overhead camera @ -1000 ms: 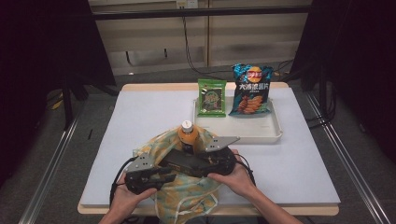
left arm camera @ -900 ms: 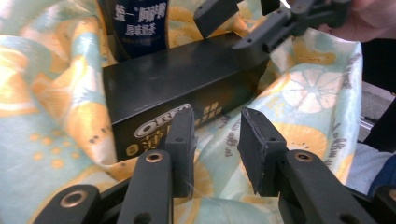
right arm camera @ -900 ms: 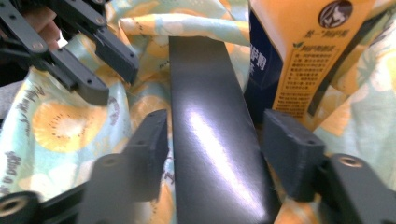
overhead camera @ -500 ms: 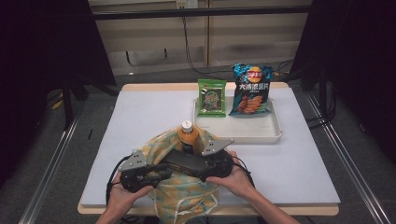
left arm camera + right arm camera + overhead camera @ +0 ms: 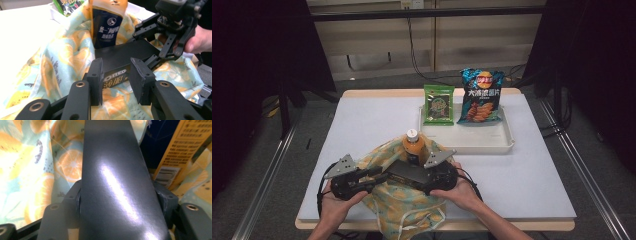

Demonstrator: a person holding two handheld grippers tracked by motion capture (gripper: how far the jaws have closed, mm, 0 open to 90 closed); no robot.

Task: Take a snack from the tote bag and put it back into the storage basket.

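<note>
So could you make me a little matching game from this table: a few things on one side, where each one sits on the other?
Things:
1. black Oreo box
2. orange-capped drink bottle
3. green snack packet
4. blue crisp bag

Places:
A. white tray, its right side
B. standing upright in the lemon-print cloth bag
C. held by the right gripper
D. white tray, its left side

Pairs: 1-C, 2-B, 3-D, 4-A

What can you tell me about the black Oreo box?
The Oreo box is long, flat and black, glossy like coated card, with white Oreo lettering and yellow characters on its end. It lies about level over the open fruit-print bag, in front of the orange bottle. The right gripper clamps one end between its jaws. The left gripper has its jaws either side of the lettered end; whether they press on it is unclear.
</note>
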